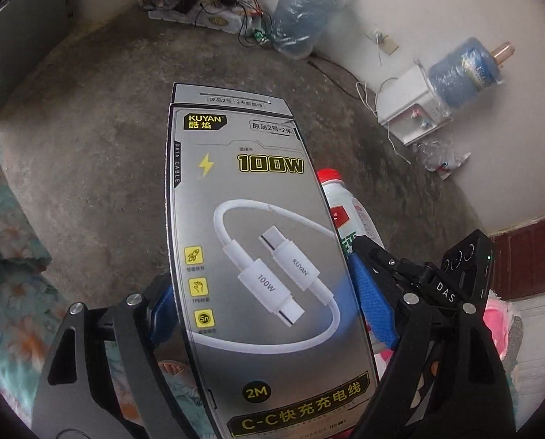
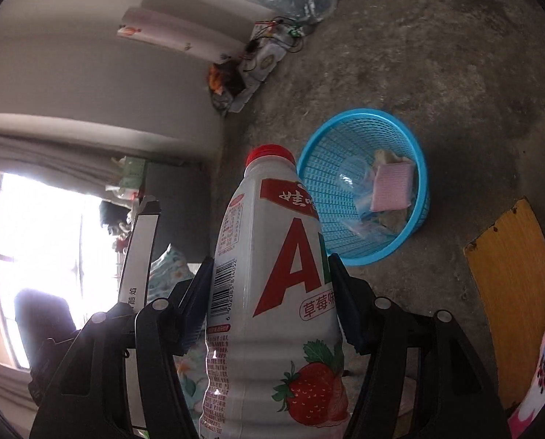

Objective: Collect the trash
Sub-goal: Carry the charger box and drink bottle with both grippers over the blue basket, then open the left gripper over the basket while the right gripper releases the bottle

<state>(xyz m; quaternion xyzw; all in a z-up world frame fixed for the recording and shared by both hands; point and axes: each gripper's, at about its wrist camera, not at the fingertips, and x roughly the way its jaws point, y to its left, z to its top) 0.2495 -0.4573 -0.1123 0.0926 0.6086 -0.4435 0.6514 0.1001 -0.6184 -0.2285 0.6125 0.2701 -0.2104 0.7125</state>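
My left gripper point(image 1: 261, 311) is shut on a grey cable box point(image 1: 257, 241) printed "100W", held up above the concrete floor. My right gripper point(image 2: 268, 300) is shut on a white strawberry drink bottle point(image 2: 272, 292) with a red cap; the bottle also shows in the left wrist view point(image 1: 349, 212), just right of the box. In the right wrist view the box shows edge-on point(image 2: 139, 256) to the left of the bottle. A blue mesh trash basket point(image 2: 411, 135) stands on the floor beyond the bottle, holding a pink item point(image 2: 391, 186) and clear plastic.
Two wrapped water jugs point(image 1: 305, 18) point(image 1: 462, 73), a white dispenser point(image 1: 407, 109) and a pile of clutter with wires point(image 1: 206, 3) line the far wall. A yellow board point(image 2: 513, 274) lies at the right. Floral bedding point(image 1: 2, 219) is at the left.
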